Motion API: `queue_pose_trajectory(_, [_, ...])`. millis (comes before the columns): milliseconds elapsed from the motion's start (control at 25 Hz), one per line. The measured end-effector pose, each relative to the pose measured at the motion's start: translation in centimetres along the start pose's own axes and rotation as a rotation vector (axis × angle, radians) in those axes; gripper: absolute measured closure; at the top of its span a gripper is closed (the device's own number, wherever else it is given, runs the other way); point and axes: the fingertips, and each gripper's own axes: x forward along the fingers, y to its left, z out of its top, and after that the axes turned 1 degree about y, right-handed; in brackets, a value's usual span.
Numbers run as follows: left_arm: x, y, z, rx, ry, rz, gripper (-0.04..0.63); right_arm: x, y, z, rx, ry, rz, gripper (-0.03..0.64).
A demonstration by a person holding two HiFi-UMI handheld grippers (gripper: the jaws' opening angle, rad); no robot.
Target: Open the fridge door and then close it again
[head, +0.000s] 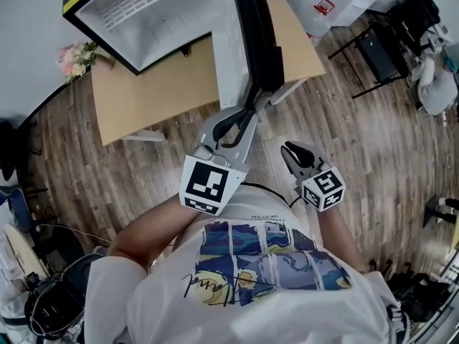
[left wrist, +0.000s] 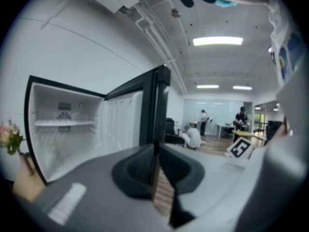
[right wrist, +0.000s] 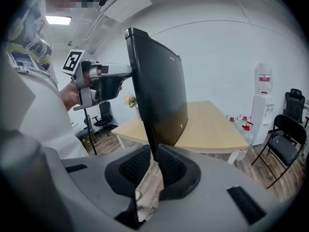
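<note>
The fridge stands on a wooden table, its white inside showing. Its black door is swung wide open. My left gripper is shut on the door's free edge, which runs down between its pads. My right gripper hangs lower and nearer to me, apart from the door. In the right gripper view its jaws stand a little apart with only floor between them. Beyond them is the door's outer face, with the left gripper on its edge.
Pink flowers sit at the table's left corner. Black chairs and a water dispenser stand on the wooden floor to the right. Several people are far back in the room.
</note>
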Motion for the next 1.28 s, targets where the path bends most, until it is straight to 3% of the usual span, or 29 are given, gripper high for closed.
queue_pose_trajectory(520, [-5.1, 6.0, -0.9, 0.008, 0.004, 0.026, 0.551, 4.3, 3.9, 3.0, -0.028, 0.019, 0.036, 0.568])
queue_pose_trajectory(1280, [-9.8, 15.1, -1.7, 0.014, -0.012, -0.004, 0.552, 10.2, 8.7, 6.7, -0.054, 0.021, 0.031, 0.568])
